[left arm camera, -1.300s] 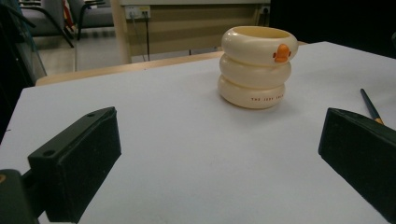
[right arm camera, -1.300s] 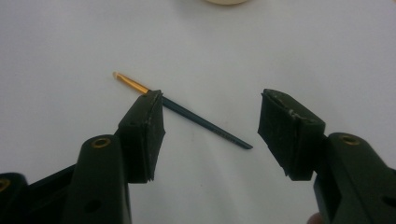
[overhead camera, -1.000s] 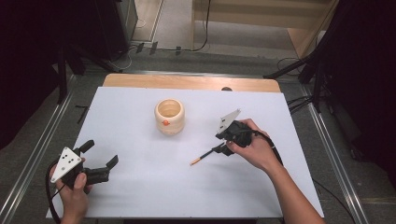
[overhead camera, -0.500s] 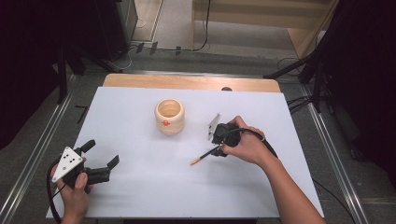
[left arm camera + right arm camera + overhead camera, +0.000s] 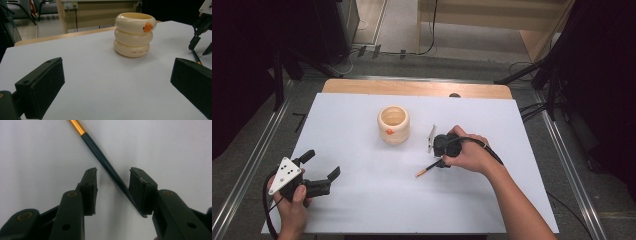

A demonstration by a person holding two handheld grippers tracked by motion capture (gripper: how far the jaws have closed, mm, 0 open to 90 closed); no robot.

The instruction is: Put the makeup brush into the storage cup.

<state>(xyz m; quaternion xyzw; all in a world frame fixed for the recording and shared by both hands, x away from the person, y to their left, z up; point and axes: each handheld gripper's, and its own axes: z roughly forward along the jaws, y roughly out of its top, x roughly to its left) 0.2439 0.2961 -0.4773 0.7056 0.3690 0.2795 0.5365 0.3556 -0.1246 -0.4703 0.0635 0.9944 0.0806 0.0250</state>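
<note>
So the right gripper (image 5: pixel 440 161) is tipped down over a dark pencil (image 5: pixel 428 169) w/ a gold/orange end, lying flat on the white table (image 5: pixel 362 210) a bit right of center. In the right gripper view the jaws are part open and sit either side of the dark shaft (image 5: pixel 110 170), which runs diagonally between them. Near pad on the right looks like it's about touching the shaft low down, left pad is clear of it w/ a visible gap, so not clamped, nothing actually held afaict. The hand (image 5: pixel 469 156) wraps the gripper body, cable trailing off toward the right.

Left gripper (image 5: pixel 319 172) is near the front left corner of the table, held in the other hand (image 5: pixel 292 210), jaws spread wide, nothing between them. Its view looks low across the tabletop.

There's also a cream pot (image 5: pixel 393 124) made of stacked rings w/ a little orange beak on it, upright, around the middle of the table, near the pencil but not touching. In the left gripper view it (image 5: pixel 133 34) stands well beyond the jaws, w/ the right gripper off at the right edge
</note>
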